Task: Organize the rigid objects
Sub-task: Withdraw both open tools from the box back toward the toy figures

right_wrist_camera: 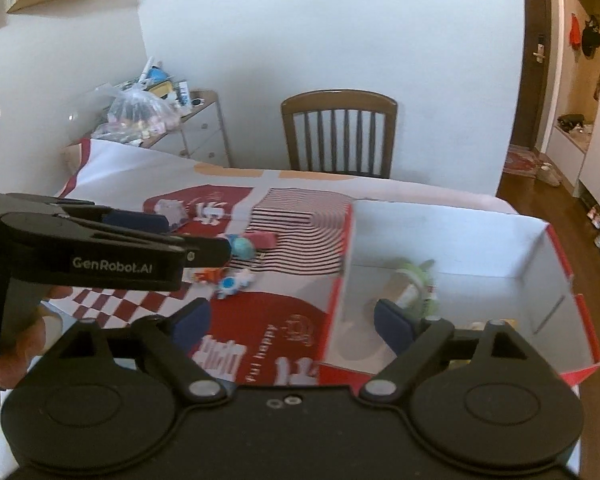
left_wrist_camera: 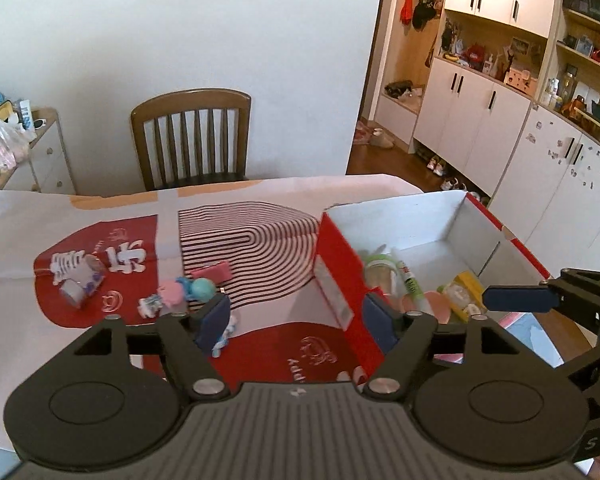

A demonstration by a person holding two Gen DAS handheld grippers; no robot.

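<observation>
Both tongs, left tongs and right tongs, stand apart and empty above the counter beside the red box.

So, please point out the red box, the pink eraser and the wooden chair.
red box [left_wrist_camera: 342, 276], left wrist view, red outer side wall.
pink eraser [left_wrist_camera: 212, 271], left wrist view, top face.
wooden chair [right_wrist_camera: 339, 98], right wrist view, top rail.

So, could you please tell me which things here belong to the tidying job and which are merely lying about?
Belongs to the job:
- red box, holding items already
- pink block
- teal ball
- small toy figures
- cardboard house
- left gripper and right gripper, both open

Just lying about:
- wooden chair
- plastic bag
- wall cupboards
</observation>
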